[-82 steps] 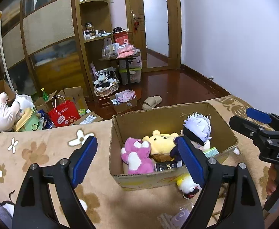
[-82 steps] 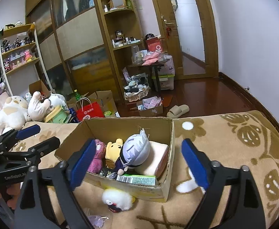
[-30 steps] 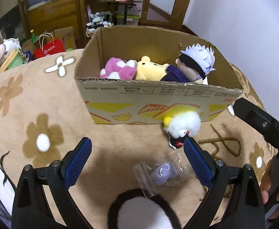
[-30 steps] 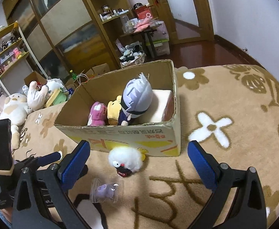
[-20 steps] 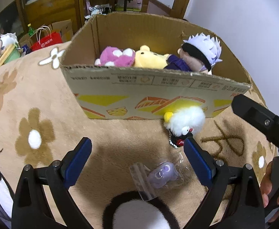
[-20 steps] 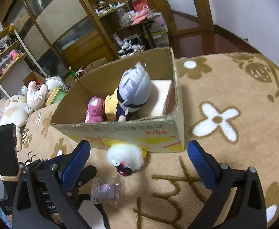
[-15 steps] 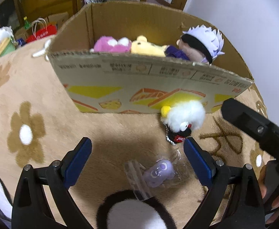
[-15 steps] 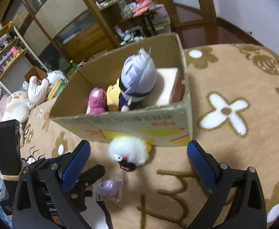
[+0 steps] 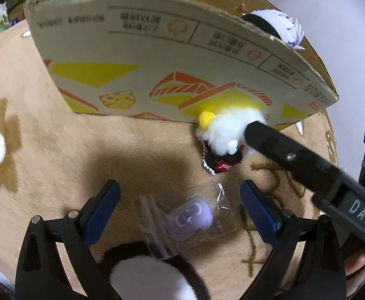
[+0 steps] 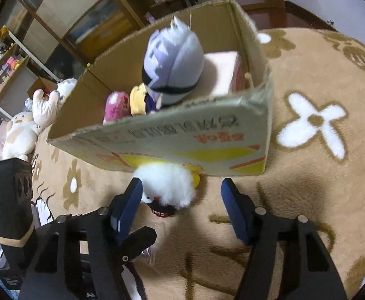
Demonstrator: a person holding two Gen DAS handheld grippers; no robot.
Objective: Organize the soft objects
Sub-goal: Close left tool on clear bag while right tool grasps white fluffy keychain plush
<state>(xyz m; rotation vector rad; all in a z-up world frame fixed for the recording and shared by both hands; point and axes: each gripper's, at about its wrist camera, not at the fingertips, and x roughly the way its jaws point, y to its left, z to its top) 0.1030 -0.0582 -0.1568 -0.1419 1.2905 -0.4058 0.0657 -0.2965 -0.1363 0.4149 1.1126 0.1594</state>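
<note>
Your right tongs [image 10: 180, 197] are wide open around the white fluffy toy [image 10: 167, 183], which lies against the cardboard box [image 10: 182, 140]; the left pad touches its fur. Your left tongs [image 9: 180, 206] are also wide open, with the bagged purple toy [image 9: 187, 218] between the pads, untouched.

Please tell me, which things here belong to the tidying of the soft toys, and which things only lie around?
For the job:
- white fluffy toy, between the open right gripper fingers
- bagged purple toy, before the open left gripper
- box with plush doll, pink toy, yellow toy

Lying about:
- blanket
- plush toys at far left
- shelves
</note>
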